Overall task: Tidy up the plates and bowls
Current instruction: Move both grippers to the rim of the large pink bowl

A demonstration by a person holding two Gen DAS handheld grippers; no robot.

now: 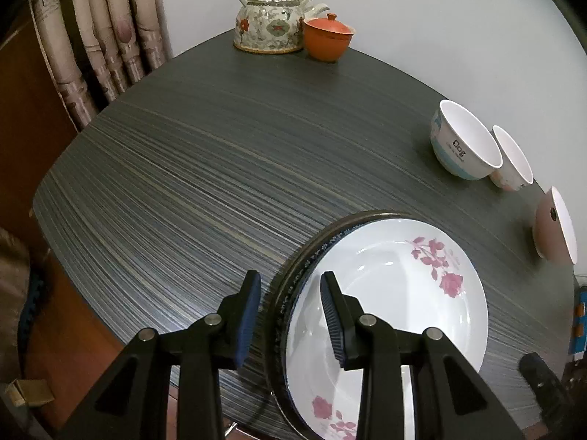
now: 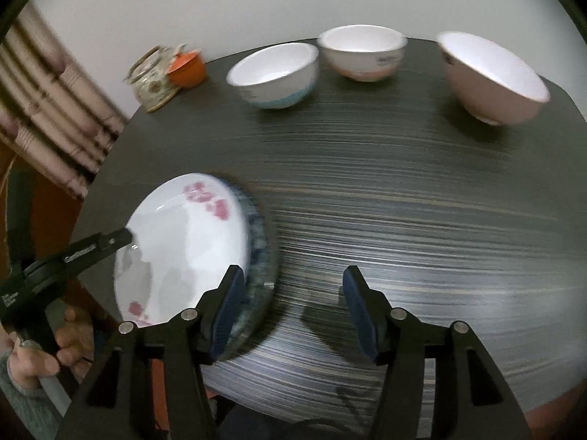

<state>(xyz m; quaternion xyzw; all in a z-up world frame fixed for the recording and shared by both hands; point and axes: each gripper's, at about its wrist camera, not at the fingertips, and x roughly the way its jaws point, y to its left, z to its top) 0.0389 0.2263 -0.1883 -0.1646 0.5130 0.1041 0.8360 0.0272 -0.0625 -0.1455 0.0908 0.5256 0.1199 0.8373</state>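
Stacking looks done for the plates: a white rose-patterned plate [image 1: 389,293] sits nested on a dark-rimmed plate [image 1: 293,286] at the near edge of the desk [image 1: 183,165], and no other plate shows. The 3 bowls are left, I judge: a blue-banded bowl [image 2: 273,75], a pink-banded bowl [image 2: 363,53] and a pink bowl [image 2: 491,79] stand apart in a row along the far edge, not yet nested. In the left wrist view the left gripper [image 1: 290,300] straddles the rim of the plate stack, 1 pad outside and 1 over the white plate, the fingers [image 1: 332,315] narrow; whether the pads press the rim or only bracket it I cannot tell. The right gripper [image 2: 293,304] has its fingers [image 2: 357,308] moderately wide and holds nothing, bare desk lying between them, with the stack just beside its left pad. A hand [image 2: 40,352] grips the left tool's handle. A floral teapot [image 1: 271,22] and an orange lidded cup [image 1: 326,38] stand at the far corner, by a curtain [image 1: 95,36].
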